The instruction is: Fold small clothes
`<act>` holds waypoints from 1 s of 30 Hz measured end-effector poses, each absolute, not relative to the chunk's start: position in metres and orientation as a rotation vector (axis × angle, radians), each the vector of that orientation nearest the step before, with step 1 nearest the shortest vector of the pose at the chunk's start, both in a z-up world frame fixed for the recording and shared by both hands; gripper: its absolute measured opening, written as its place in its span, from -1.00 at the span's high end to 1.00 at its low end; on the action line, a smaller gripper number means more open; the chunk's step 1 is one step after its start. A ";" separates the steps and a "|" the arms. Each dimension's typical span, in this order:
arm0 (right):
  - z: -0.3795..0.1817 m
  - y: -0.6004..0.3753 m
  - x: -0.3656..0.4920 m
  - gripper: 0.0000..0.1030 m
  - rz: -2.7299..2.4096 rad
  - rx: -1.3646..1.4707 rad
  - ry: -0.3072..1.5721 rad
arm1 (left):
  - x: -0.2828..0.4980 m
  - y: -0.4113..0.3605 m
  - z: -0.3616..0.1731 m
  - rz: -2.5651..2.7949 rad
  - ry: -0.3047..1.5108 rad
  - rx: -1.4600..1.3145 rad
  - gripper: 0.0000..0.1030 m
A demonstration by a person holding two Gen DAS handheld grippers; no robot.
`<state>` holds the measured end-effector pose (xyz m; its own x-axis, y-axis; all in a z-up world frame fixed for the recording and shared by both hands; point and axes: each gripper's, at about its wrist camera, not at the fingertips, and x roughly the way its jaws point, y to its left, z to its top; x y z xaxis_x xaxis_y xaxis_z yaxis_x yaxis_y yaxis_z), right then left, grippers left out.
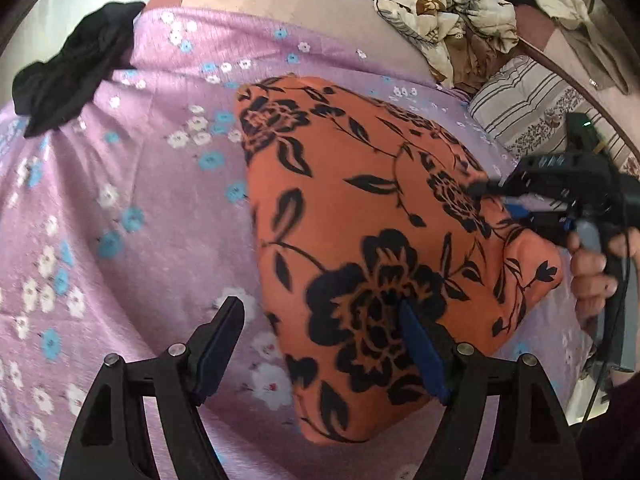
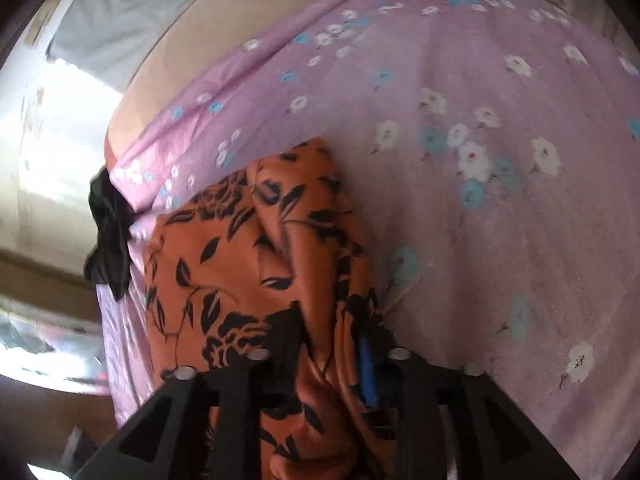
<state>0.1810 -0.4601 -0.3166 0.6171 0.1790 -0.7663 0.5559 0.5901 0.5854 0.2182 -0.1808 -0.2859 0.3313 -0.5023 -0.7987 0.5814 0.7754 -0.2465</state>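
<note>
An orange cloth with black flowers [image 1: 360, 208] lies folded on the purple flowered bedsheet [image 1: 140, 200]. My left gripper [image 1: 320, 306] hangs open just above the cloth's near left edge, one fingertip over the sheet and the other over the cloth. At the cloth's right edge my right gripper [image 1: 486, 192] has its tips on the fabric. In the right wrist view the orange cloth [image 2: 248, 248] is bunched up between the fingers of my right gripper [image 2: 328, 332], which is shut on it.
A black garment [image 1: 72, 68] lies at the sheet's far left corner, also visible as a black garment [image 2: 110, 236] at the bed's edge. A pile of cream flowered clothes [image 1: 448, 16] and a striped pillow [image 1: 520, 108] sit at the back right. A hand [image 1: 592, 276] holds the right gripper.
</note>
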 end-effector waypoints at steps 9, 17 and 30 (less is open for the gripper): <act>-0.264 -0.436 0.181 0.42 -0.164 0.749 0.646 | 0.220 -0.183 -0.287 -0.725 1.024 0.079 -0.54; -0.283 -0.441 0.231 0.42 -0.135 0.827 0.743 | 0.227 -0.177 -0.276 -0.711 0.973 0.101 -0.54; -0.263 -0.438 0.192 0.42 -0.109 0.830 0.835 | 0.235 -0.176 -0.276 -0.690 0.994 0.102 -0.59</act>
<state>0.1916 -0.4379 -0.2629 0.6849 0.2227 -0.6938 0.3930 0.6888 0.6091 0.2348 -0.1758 -0.2756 0.3533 -0.4878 -0.7983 0.5772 0.7852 -0.2243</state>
